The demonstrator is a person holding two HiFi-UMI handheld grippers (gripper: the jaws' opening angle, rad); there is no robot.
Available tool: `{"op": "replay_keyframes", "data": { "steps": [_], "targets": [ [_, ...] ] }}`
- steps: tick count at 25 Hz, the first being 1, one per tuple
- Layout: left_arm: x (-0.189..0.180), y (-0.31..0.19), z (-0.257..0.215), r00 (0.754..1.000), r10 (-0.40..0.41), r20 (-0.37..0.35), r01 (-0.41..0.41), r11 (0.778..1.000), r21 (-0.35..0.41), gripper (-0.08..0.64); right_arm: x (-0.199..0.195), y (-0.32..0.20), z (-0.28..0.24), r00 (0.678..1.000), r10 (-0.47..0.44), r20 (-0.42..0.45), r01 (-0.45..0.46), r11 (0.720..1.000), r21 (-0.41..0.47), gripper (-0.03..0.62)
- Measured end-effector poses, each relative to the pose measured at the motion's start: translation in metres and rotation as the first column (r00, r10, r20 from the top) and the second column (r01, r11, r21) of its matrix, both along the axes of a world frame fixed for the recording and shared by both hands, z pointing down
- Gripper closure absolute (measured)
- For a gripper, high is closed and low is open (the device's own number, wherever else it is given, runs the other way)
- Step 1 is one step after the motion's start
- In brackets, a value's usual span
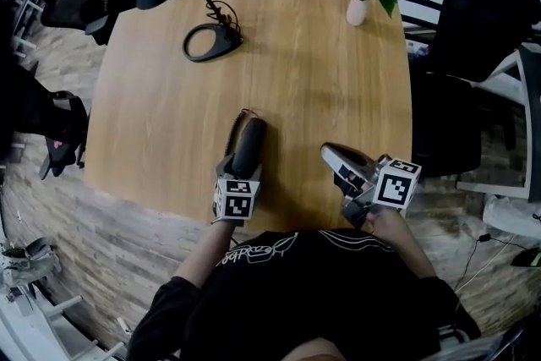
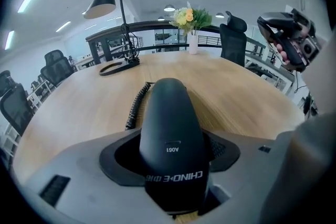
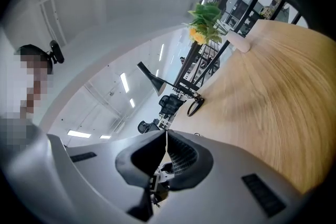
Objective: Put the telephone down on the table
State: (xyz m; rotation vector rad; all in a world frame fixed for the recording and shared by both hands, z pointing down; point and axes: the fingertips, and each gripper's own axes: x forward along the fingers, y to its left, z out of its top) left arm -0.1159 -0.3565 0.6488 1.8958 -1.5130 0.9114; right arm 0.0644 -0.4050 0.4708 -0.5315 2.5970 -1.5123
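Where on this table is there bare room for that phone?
The middle of the table is bare, between the lamp and the flower vase; its left side too. Crowded only at the near edge: the left gripper holding the telephone, and the right gripper.

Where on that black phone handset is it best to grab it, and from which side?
Best near one end, across its narrow sides, coming in along its length, as the left tongs do: the handset is long and slim, and its coiled cord lies off to one side.

Most of the coiled cord (image 2: 133, 108) hidden behind the telephone handset (image 2: 169, 128).
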Motion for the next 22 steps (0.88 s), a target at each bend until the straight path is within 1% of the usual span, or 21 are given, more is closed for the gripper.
{"op": "replay_keyframes", "data": {
  "steps": [6, 10, 12, 15, 17, 20, 22],
  "targets": [
    [0.001, -0.002, -0.005, 1.000, 0.030, 0.009, -0.030, 0.999, 0.022, 0.273, -0.002, 0.013, 0.013, 0.999, -0.052, 0.001, 0.052, 0.998, -0.040, 0.552],
    [0.002, -0.001, -0.012, 0.998, 0.061, -0.021, -0.060, 0.997, 0.050, 0.272, -0.005, 0.020, 0.013, 0.997, -0.076, 0.006, 0.076, 0.996, -0.042, 0.551],
    [0.001, 0.001, -0.018, 0.997, 0.053, -0.061, -0.049, 0.996, 0.068, 0.253, -0.006, 0.024, 0.009, 0.997, -0.079, 0.009, 0.080, 0.996, -0.031, 0.551],
    [-0.001, 0.006, -0.036, 0.987, 0.024, -0.160, -0.009, 0.995, 0.097, 0.211, -0.005, 0.033, 0.002, 0.997, -0.069, 0.024, 0.069, 0.997, -0.018, 0.552],
    [-0.004, 0.009, -0.055, 0.981, 0.009, -0.193, 0.016, 0.991, 0.132, 0.209, -0.001, 0.041, -0.002, 0.998, -0.056, 0.023, 0.057, 0.998, -0.013, 0.552],
    [-0.010, 0.014, -0.087, 0.976, -0.003, -0.218, 0.048, 0.978, 0.204, 0.209, 0.004, 0.056, -0.006, 0.999, -0.036, 0.009, 0.036, 0.999, 0.004, 0.551],
    [-0.010, 0.018, -0.113, 0.963, -0.006, -0.268, 0.077, 0.964, 0.254, 0.210, 0.005, 0.070, -0.011, 1.000, -0.025, 0.003, 0.025, 0.999, 0.022, 0.551]
  ]
}}
